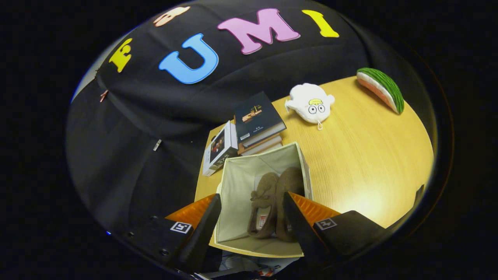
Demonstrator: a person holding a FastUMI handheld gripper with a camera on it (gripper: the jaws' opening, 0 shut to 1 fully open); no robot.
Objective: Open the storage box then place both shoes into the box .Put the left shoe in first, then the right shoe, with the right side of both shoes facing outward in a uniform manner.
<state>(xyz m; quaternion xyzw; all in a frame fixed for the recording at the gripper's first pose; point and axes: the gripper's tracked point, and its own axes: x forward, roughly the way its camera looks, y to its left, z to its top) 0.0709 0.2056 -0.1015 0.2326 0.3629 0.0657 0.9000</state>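
Note:
An open cream fabric storage box (237, 182) stands on the wooden table just beyond my fingers. Two brown suede shoes lie inside it side by side: one (261, 206) with a small bow on its top, the other (288, 194) to its right, against the box's right wall. My gripper (251, 217) hovers above the box with its fingers spread wide and nothing between them. The right finger (297, 229) overlaps the heel of the right-hand shoe in this view; I cannot tell if it touches it.
A stack of books (258, 124) and a boxed book (220, 149) sit just behind the storage box. Farther back on the table (362, 155) lie a white plush toy (311, 103) and a watermelon-slice toy (381, 89).

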